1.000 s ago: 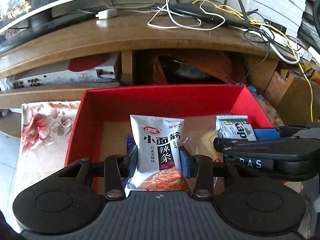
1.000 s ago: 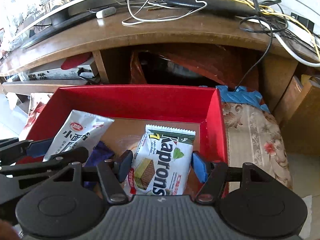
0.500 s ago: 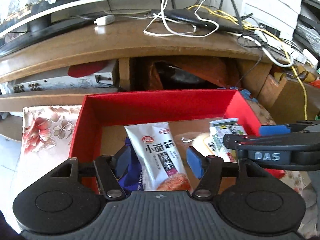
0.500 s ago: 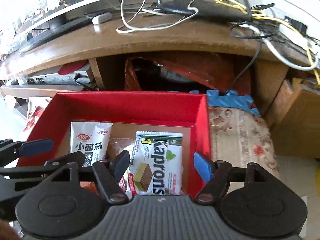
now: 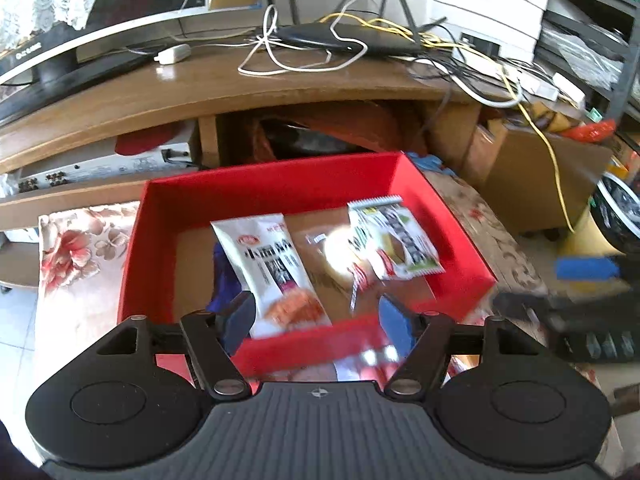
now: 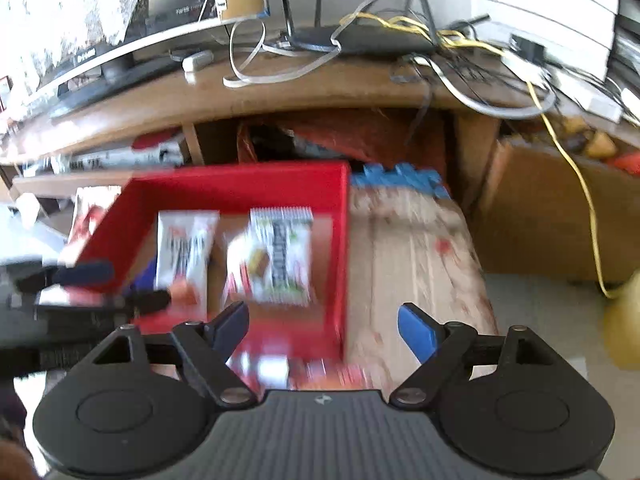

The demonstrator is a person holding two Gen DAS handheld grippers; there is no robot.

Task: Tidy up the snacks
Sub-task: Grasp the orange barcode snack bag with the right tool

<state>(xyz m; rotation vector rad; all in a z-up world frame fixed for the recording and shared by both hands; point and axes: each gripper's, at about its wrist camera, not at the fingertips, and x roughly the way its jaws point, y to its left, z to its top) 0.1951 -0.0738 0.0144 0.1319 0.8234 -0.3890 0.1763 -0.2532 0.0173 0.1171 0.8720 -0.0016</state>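
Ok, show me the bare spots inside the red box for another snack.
Bare floor lies along the red box's far wall and left of the white spicy-strip packet. The middle and right are crowded: clear bun wrapper, wafer packet.

One red box (image 5: 280, 184) holds four snack packets: white spicy-strip packet (image 5: 272, 264), clear bun wrapper (image 5: 332, 252), green-white wafer packet (image 5: 396, 240), purple packet (image 5: 222, 276).

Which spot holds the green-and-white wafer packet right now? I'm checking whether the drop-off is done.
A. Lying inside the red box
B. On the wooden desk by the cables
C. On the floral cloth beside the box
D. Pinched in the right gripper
A: the wafer packet lies on the floor of the red box, and the right gripper, jaws opening, has nothing between them.
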